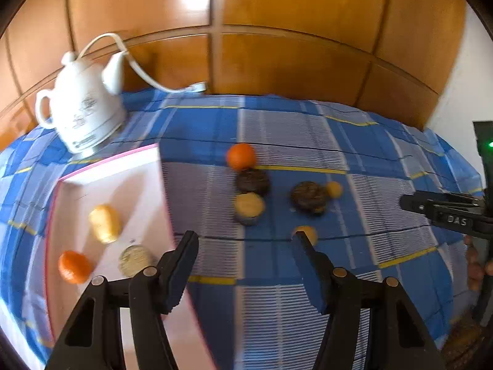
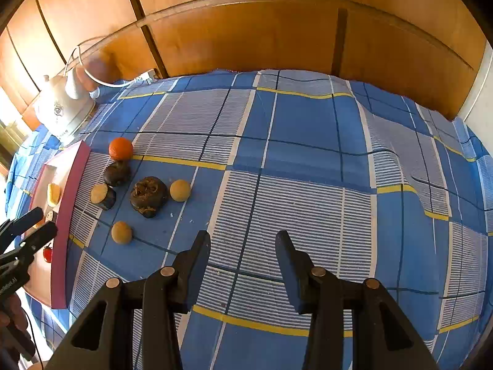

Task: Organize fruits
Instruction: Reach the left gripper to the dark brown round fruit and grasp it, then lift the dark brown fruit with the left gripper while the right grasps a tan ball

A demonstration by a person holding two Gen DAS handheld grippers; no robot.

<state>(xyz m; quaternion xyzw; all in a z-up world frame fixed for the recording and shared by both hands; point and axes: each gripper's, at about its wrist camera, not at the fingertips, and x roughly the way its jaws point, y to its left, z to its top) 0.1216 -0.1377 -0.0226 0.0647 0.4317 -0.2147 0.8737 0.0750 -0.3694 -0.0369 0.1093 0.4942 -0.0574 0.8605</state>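
Observation:
A pink-rimmed white tray (image 1: pixel 148 185) lies at the left and holds a yellow fruit (image 1: pixel 105 223), an orange (image 1: pixel 75 266) and a pale round piece (image 1: pixel 135 259). On the blue checked cloth lie an orange (image 1: pixel 241 156), a dark round fruit (image 1: pixel 252 181), a cut dark fruit with a yellow face (image 1: pixel 249 207), a wrinkled dark fruit (image 1: pixel 309 196) and two small yellow balls (image 1: pixel 334 189) (image 1: pixel 307 233). My left gripper (image 1: pixel 243 243) is open and empty, above the tray's right rim. My right gripper (image 2: pixel 243 242) is open and empty, to the right of the fruits (image 2: pixel 149 195).
A white electric kettle (image 1: pixel 81 111) with its cord stands behind the tray at the back left. A wooden panelled wall (image 1: pixel 277 46) runs behind the table. The right gripper also shows in the left wrist view at the right edge (image 1: pixel 443 209).

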